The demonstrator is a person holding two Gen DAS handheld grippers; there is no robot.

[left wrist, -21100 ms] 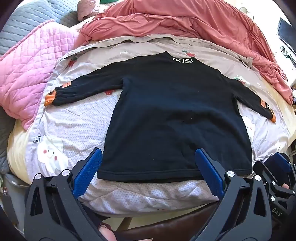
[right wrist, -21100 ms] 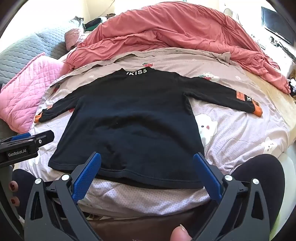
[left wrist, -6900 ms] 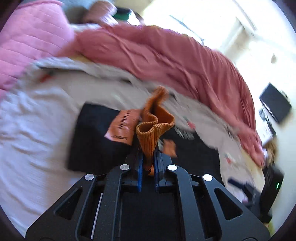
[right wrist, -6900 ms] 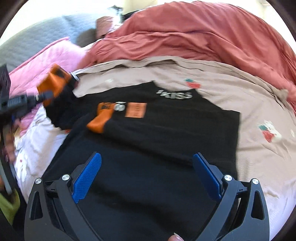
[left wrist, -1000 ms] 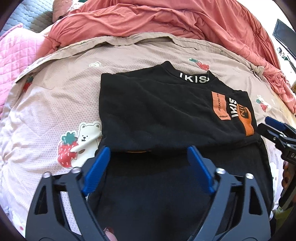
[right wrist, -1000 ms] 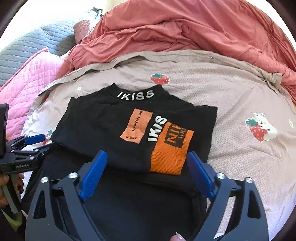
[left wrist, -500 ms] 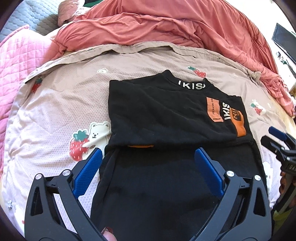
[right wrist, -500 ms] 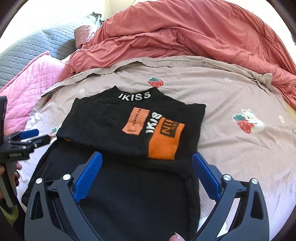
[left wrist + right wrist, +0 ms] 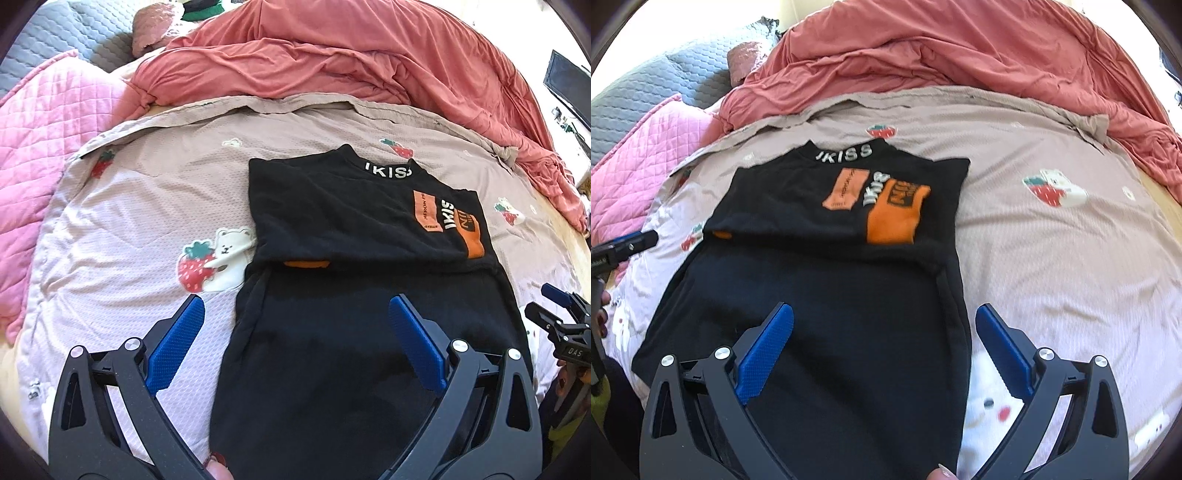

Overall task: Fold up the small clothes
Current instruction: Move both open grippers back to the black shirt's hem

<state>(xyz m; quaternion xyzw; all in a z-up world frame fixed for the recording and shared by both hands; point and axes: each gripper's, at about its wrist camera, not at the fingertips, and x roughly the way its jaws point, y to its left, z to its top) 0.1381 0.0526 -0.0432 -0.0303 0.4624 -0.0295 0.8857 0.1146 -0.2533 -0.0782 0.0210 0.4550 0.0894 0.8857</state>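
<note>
- Bedding fills both views, yet each shows its own share: the left wrist view takes in a dark screen (image 9: pixel 570 88) at the far right edge and the right tool (image 9: pixel 557 314) beside the sweater's right side; the right wrist view shows the grey quilt (image 9: pixel 661 88) more fully, and the left tool (image 9: pixel 626 247) pokes in from the left edge.
- Sweater (image 9: pixel 369 314): black, lying flat on the printed bedsheet (image 9: pixel 140 221) near the middle of the bed, collar away from the cameras with white lettering on it.
- Both sleeves are folded across the chest; the top one ends in an orange cuff (image 9: pixel 897 214) with an orange patch beside it. A sliver of the other orange cuff (image 9: pixel 306 263) peeks from under the fold, seen at the left in both views.
- The lower body of the sweater lies unfolded toward the cameras, its hem out of sight below.
- Left tool: jaws have just spread wide, nothing held, hanging over the sweater's left edge.
- Right tool (image 9: pixel 882 350): jaws wide apart, empty, over the sweater's right edge.
- Behind the sheet, a rumpled red duvet (image 9: pixel 960 55) and a pink quilt (image 9: pixel 44 155).
</note>
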